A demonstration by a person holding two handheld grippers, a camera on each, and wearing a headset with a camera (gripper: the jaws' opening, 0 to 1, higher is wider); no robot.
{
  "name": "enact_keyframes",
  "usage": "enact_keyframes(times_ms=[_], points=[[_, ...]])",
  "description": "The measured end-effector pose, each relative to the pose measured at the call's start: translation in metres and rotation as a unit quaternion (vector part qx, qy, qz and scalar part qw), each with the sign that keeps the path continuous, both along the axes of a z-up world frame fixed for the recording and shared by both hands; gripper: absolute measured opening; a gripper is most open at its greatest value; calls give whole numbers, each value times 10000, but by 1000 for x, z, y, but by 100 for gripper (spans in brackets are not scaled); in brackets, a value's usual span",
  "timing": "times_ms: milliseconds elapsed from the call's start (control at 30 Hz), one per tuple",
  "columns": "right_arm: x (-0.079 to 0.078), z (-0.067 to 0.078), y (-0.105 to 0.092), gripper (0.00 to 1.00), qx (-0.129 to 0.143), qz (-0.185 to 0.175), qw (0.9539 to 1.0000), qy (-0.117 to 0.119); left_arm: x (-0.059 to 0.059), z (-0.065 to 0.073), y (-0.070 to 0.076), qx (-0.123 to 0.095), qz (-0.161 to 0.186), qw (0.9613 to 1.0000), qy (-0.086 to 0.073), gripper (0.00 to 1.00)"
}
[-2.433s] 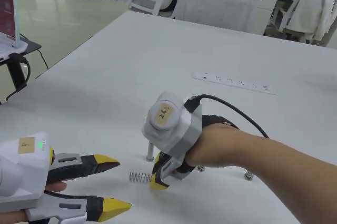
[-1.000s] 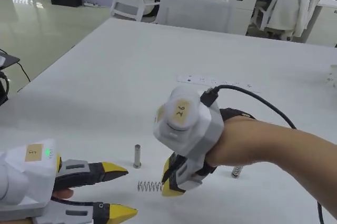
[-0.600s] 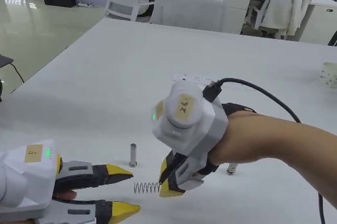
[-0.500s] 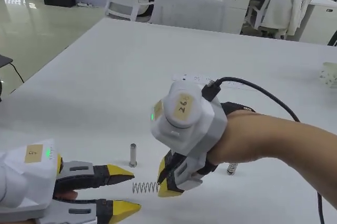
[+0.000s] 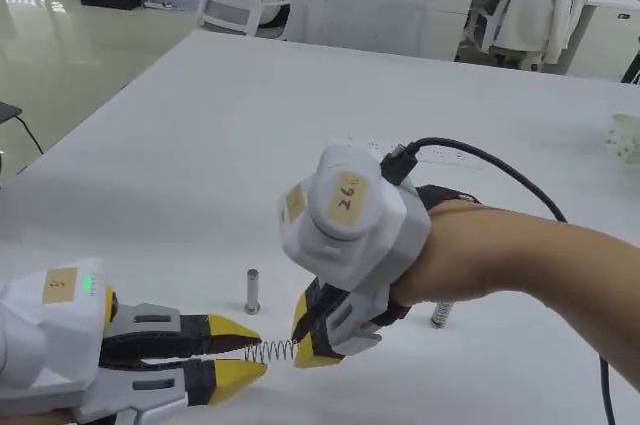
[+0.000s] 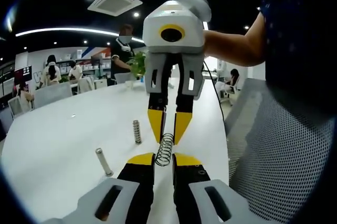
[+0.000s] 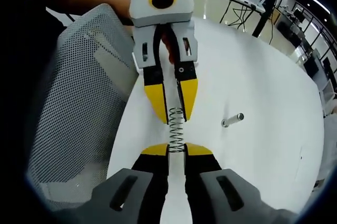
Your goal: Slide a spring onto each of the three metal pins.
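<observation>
Metal coil spring [image 5: 272, 350] spans btwn left tool [image 6: 164, 158] & right tool [image 7: 176, 150], each clenched on one end.

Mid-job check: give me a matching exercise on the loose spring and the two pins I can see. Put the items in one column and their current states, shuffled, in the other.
Column 1
1. spring
2. bare pin
3. pin beside the wrist

Column 2
A. already wears a spring
B. stands upright on the table with nothing on it
C. spans between the left gripper and the right gripper, one end in each

Pairs: 1-C, 2-B, 3-A
</observation>
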State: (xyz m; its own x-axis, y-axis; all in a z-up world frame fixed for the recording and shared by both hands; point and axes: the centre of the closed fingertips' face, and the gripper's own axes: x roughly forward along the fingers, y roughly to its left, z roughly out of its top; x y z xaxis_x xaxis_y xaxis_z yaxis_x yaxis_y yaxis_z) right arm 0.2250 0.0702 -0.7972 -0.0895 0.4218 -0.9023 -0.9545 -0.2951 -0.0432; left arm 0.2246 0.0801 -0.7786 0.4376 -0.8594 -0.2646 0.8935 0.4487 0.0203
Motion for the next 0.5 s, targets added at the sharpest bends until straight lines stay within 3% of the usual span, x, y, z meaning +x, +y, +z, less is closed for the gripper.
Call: enact_keyframes(times_ms=[500], points=[[0, 3, 0, 9, 56, -9, 10000, -36, -1, 1, -2, -18, -96, 9999, 30, 2]])
